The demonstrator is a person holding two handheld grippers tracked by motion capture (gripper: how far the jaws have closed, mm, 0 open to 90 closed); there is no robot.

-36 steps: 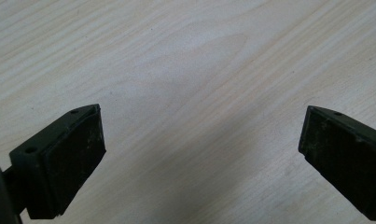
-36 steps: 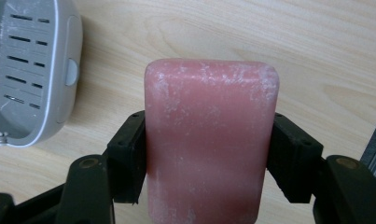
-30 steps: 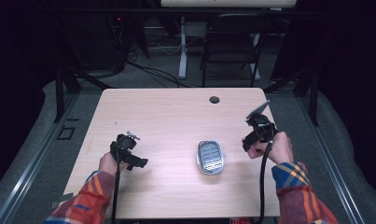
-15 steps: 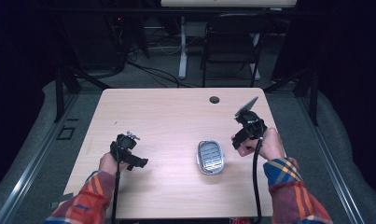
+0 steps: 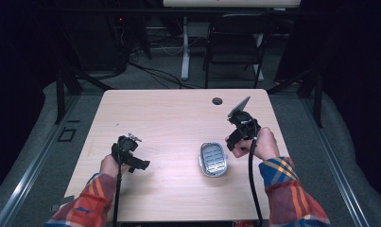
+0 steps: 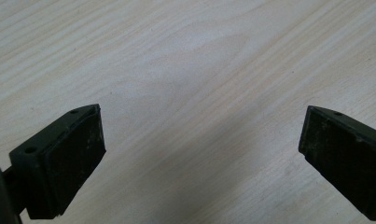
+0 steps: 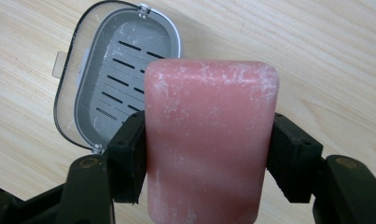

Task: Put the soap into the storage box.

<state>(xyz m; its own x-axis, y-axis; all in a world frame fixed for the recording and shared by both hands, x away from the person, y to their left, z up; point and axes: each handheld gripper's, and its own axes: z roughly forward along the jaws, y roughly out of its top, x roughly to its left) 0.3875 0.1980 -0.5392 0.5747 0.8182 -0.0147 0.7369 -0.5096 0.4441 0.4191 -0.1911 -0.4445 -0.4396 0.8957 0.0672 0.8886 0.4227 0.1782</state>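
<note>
The bench (image 5: pixel 169 118) carries an open grey soap dish (image 5: pixel 212 159) near its right front edge. Just right of it, the right hand-held gripper (image 7: pixel 209 154) clamps a pink soap bar (image 7: pixel 209 140). The left hand-held gripper (image 6: pixel 199 140) hangs wide, empty. Likely next: lowering the bar squarely into the slotted tray.

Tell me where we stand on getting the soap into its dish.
Done: the pink soap bar is clamped between the right gripper jaws, and the grey slotted soap dish lies open on the table. In hand: the right gripper holds the bar just beside the dish. Left: lowering the bar in and releasing. The left gripper is open over bare wood.
</note>
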